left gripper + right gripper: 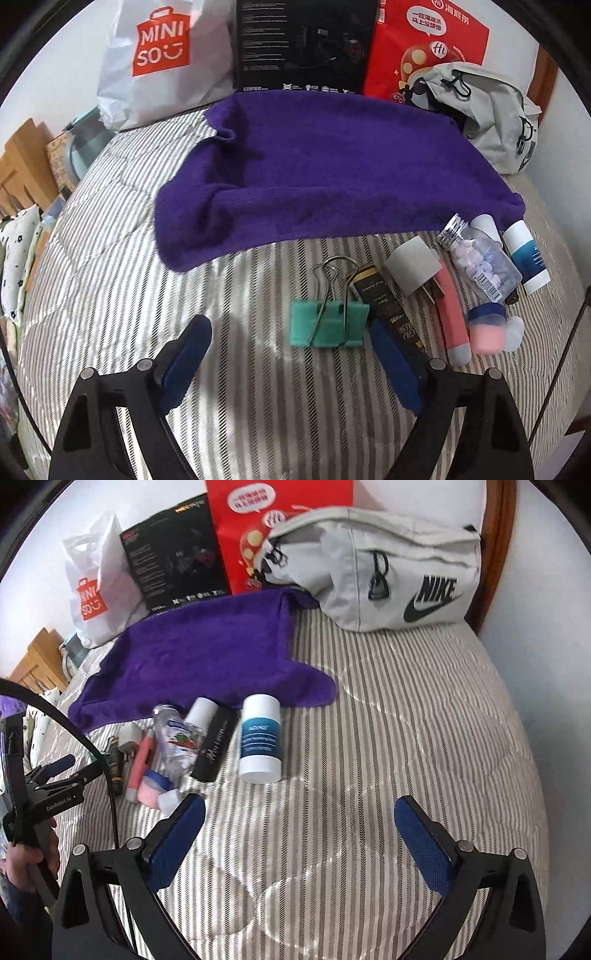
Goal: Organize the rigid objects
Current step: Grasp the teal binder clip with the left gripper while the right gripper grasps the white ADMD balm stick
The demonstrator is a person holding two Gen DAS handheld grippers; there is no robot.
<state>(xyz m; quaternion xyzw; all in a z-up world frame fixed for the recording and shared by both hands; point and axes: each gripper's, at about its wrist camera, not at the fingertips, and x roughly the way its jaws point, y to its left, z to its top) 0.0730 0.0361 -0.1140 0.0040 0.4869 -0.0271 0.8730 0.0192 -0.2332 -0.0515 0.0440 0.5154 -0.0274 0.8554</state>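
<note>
A green binder clip (328, 323) lies on the striped bedspread just ahead of my open left gripper (290, 332), nearer its right finger. Right of the clip are a black-and-gold tube (384, 306), a grey block (413, 267), a pink stick (454, 314), a clear bottle of pills (480, 262) and a white-and-blue container (526, 254). In the right wrist view the same white-and-blue container (259, 738) lies on its side beyond my open, empty right gripper (301, 812), beside a black tube (216, 747) and the clear bottle (175, 740). The left gripper (59, 771) shows at the left edge, held by a hand.
A purple towel (325, 173) is spread across the bed behind the objects. Against the wall stand a white shopping bag (155, 62), a black box (303, 44), a red bag (417, 40) and a grey Nike pouch (384, 568). Wooden furniture (22, 166) borders the left.
</note>
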